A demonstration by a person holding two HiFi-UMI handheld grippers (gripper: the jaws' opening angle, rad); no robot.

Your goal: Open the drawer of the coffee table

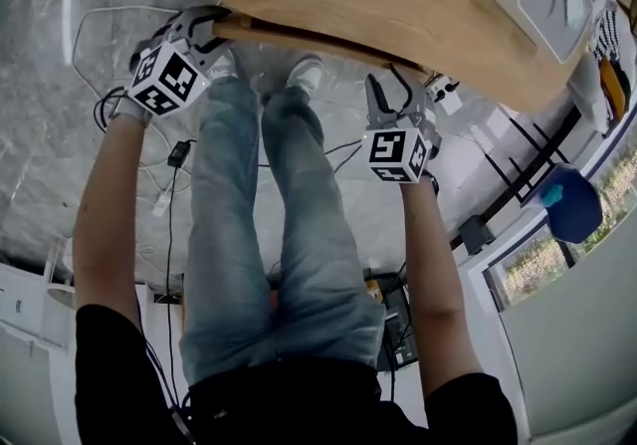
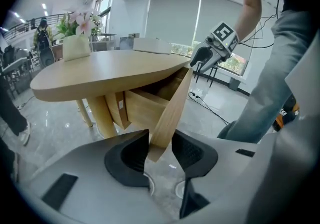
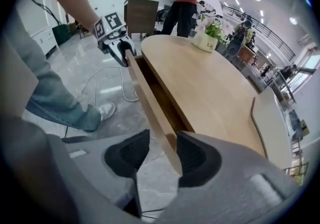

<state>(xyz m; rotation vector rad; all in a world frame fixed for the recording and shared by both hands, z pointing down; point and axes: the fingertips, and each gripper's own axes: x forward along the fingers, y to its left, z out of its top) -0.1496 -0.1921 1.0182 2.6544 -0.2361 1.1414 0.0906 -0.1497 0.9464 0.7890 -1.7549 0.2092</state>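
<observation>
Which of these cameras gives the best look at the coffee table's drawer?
The right gripper view: the drawer front runs its whole length there, standing out from the tabletop. The left gripper view shows it end-on, with its box behind. The head view shows only a thin strip under the table edge.

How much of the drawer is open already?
Done: the drawer front already stands out from under the tabletop, its box showing behind. In hand: both grippers straddle the front, the left gripper close around one end, the right gripper with jaws wide apart. Left: probably pulling it further out, since much still sits underneath.
</observation>
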